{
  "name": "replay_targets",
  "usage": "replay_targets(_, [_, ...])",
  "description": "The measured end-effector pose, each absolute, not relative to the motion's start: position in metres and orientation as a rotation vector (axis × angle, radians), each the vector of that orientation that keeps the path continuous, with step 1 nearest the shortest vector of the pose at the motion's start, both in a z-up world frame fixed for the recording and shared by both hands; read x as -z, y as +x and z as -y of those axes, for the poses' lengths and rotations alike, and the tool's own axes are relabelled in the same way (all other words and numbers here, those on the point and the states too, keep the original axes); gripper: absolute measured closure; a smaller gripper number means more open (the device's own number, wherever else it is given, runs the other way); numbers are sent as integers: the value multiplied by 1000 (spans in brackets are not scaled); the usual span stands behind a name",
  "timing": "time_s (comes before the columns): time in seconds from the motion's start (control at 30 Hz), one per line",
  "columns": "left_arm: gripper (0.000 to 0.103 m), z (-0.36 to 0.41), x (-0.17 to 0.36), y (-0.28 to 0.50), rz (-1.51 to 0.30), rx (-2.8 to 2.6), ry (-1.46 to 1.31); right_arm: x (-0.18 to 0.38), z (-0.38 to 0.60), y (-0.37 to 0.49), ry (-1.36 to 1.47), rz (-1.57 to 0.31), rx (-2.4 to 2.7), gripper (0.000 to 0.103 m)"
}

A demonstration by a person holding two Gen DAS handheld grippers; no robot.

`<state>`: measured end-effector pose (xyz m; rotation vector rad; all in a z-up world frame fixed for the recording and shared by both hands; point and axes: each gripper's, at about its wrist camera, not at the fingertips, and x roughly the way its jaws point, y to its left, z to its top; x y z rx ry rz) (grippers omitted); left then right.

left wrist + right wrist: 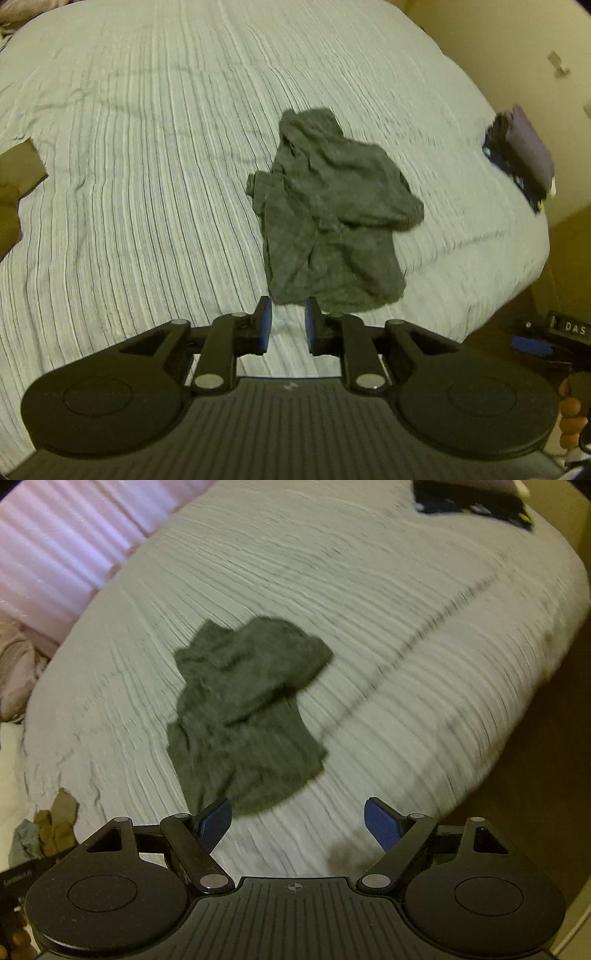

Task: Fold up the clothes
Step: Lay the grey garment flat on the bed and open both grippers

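A crumpled dark grey garment (328,210) lies on the striped pale bedspread (147,147). It also shows in the right wrist view (243,716), blurred. My left gripper (289,314) hovers just short of the garment's near edge, its blue pads a narrow gap apart with nothing between them. My right gripper (297,821) is open wide and empty, above the bedspread (424,664) by the garment's near edge, its left pad (216,821) close to the cloth.
A stack of dark folded clothes (521,155) sits at the bed's right edge, also in the right wrist view (472,496). A brown cloth (14,192) lies at the left. Pink bedding (55,554) and loose clothes (48,830) lie at the left. The floor is beyond the bed's right edge.
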<state>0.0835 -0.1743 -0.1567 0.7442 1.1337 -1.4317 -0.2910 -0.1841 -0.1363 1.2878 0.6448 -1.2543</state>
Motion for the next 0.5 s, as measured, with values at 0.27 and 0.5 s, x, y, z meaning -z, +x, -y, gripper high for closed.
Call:
replay_targets(0.27, [85,173,164,76,-1094,1479,837,147,162,-276,1308,-662,1326,20])
replay_targets(0.5, [81,174,165,79,-1056,1510,862,153,165,-252,1287,-666,1324,20])
